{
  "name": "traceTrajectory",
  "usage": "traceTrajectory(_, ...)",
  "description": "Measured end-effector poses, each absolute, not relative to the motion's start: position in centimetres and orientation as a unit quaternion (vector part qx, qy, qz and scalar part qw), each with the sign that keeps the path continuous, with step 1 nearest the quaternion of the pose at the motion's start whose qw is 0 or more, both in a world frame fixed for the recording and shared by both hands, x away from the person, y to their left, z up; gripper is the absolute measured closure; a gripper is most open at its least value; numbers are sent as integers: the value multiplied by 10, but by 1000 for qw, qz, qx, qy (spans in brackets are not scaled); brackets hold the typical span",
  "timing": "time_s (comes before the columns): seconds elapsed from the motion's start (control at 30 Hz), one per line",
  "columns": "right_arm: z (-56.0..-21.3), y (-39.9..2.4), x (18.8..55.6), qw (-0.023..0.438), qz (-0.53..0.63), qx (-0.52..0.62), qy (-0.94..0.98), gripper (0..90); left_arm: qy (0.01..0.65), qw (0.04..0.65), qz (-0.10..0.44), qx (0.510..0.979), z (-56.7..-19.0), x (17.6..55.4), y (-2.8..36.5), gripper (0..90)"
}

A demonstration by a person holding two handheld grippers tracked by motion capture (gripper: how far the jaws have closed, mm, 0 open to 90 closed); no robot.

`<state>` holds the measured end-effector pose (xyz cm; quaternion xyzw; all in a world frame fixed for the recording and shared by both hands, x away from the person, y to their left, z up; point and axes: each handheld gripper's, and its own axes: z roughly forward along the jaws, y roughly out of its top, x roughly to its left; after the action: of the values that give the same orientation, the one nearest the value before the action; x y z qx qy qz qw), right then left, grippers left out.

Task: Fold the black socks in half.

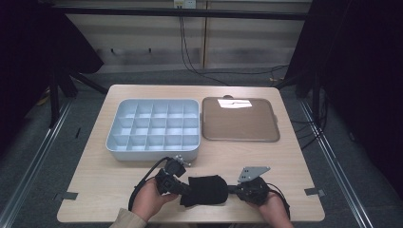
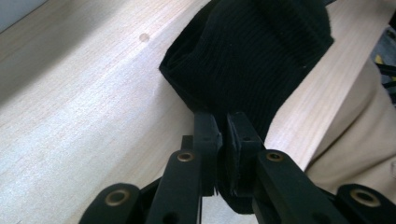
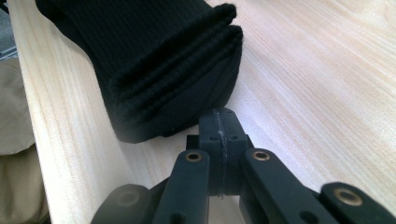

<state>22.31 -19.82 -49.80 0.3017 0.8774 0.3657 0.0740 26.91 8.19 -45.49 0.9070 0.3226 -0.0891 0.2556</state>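
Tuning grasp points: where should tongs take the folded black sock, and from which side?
Take the black sock at its two short ends, coming in level from left and right. It lies flat, folded in thick layers; the ends offer thin edges. The left tongs already pinch one end.

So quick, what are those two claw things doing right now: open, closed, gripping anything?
Left gripper: closed on an edge of the folded black sock.
Right gripper: jaws closed together at the sock's other end; whether they pinch any fabric cannot be told.
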Motion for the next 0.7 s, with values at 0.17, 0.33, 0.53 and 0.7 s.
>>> traceTrajectory(0.17, -498, -198, 223, 74, 364, 303, 878, 900, 322, 265, -97, 904, -449, 269, 82, 836)
traceTrajectory(0.33, -498, -197, 223, 72, 366, 302, 878, 900, 315, 267, -98, 905, -442, 270, 81, 836)
traceTrajectory(0.53, -497, -195, 223, 73, 362, 300, 879, 900, 317, 268, -101, 904, -439, 270, 77, 835)
traceTrajectory(0.7, -497, -194, 223, 74, 362, 300, 879, 900, 314, 275, -103, 903, -435, 271, 74, 834)
